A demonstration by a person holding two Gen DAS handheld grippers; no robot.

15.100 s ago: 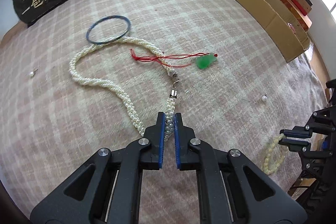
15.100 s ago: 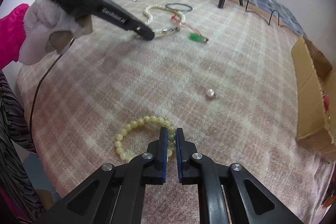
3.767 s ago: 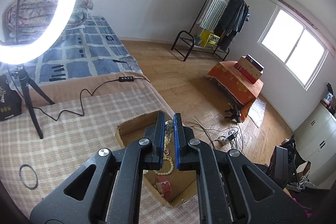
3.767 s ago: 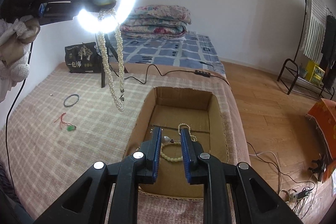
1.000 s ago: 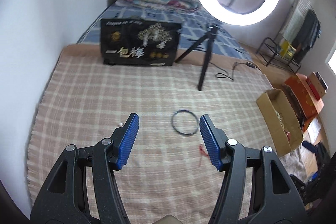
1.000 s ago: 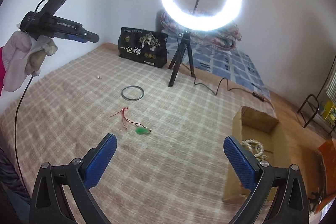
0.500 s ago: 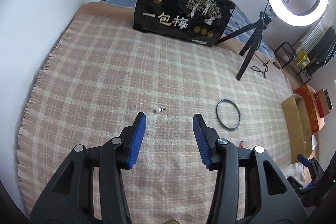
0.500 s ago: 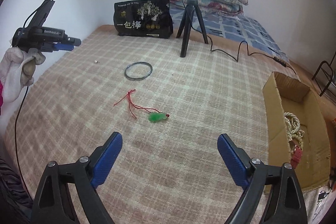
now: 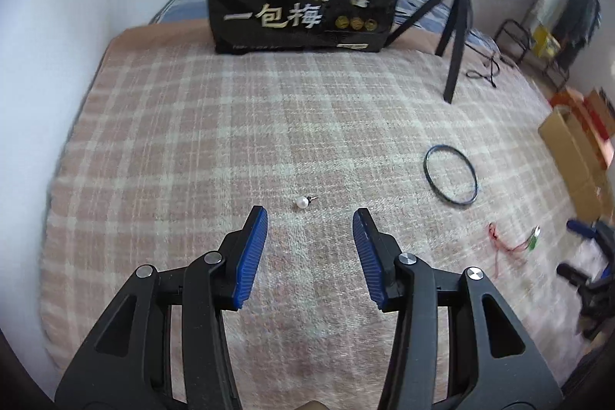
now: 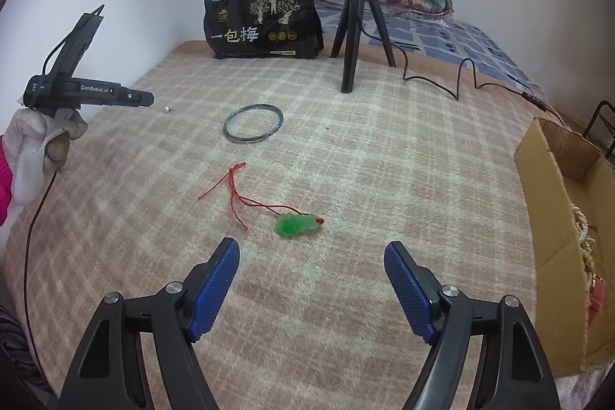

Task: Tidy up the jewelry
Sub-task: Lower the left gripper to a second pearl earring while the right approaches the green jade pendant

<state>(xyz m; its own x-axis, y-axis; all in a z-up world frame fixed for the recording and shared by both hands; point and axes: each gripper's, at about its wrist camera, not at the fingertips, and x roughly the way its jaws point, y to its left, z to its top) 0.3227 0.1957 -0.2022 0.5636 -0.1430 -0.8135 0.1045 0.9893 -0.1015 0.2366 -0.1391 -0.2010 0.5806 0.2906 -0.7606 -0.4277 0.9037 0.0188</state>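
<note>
A small pearl earring (image 9: 302, 202) lies on the checked blanket just ahead of my open, empty left gripper (image 9: 309, 218); it also shows in the right wrist view (image 10: 168, 109). A green pendant on a red cord (image 10: 298, 224) lies just ahead of my open, empty right gripper (image 10: 311, 252); it shows small in the left wrist view (image 9: 532, 241). A dark bangle (image 10: 253, 122) lies farther back, and in the left wrist view (image 9: 450, 175) to the right. A cardboard box (image 10: 546, 218) at the right holds a pearl necklace (image 10: 584, 233).
A black printed bag (image 10: 265, 22) stands at the back of the bed. A ring light tripod (image 10: 355, 25) with a cable (image 10: 461, 79) stands beside it. The left gripper's body (image 10: 88, 91) and the gloved hand (image 10: 42, 137) show at left.
Both grippers have come lower and closer to the blanket. The left one has neared the pearl earring. The right one has neared the green pendant and its jaws have narrowed a little.
</note>
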